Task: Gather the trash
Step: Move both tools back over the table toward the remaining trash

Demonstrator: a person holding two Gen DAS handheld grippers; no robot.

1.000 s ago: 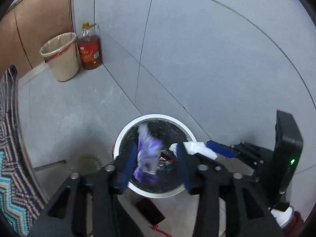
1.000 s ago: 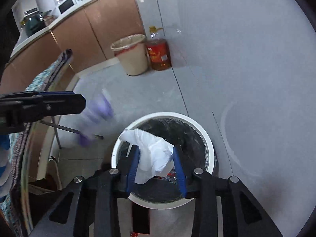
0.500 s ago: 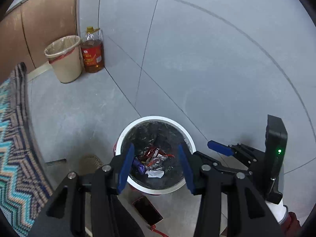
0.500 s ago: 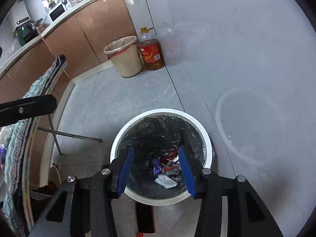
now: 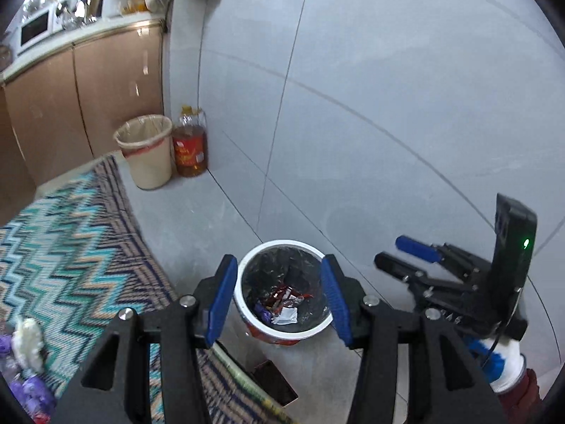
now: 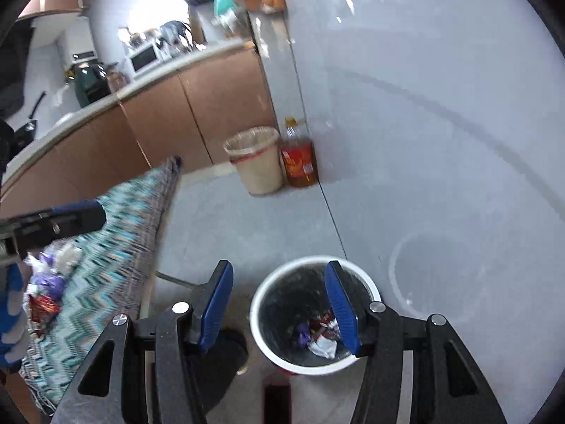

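Note:
A white-rimmed bin with a black liner (image 5: 243, 272) (image 6: 259, 304) stands on the grey floor by the wall. Purple, red and white wrappers (image 5: 282, 309) (image 6: 319, 335) lie in its bottom. My left gripper (image 5: 277, 298) is open and empty above the bin. My right gripper (image 6: 279, 304) is open and empty, raised above the bin's left rim; it also shows in the left wrist view (image 5: 406, 258). More trash, white, purple and red pieces (image 5: 26, 346) (image 6: 47, 286), lies on the zigzag-patterned cloth (image 5: 70, 254) (image 6: 116, 240).
A beige lined bin (image 5: 146, 155) (image 6: 256, 164) and an oil bottle (image 5: 189, 145) (image 6: 298, 159) stand in the corner by brown cabinets (image 5: 88, 99). A dark phone-like object (image 5: 272, 381) (image 6: 277, 401) lies on the floor in front of the bin.
Both grippers let go of their trash, the purple wrapper and the white tissue, which now lie in the bin. Both have since risen and pulled back, with the patterned cloth coming into view.

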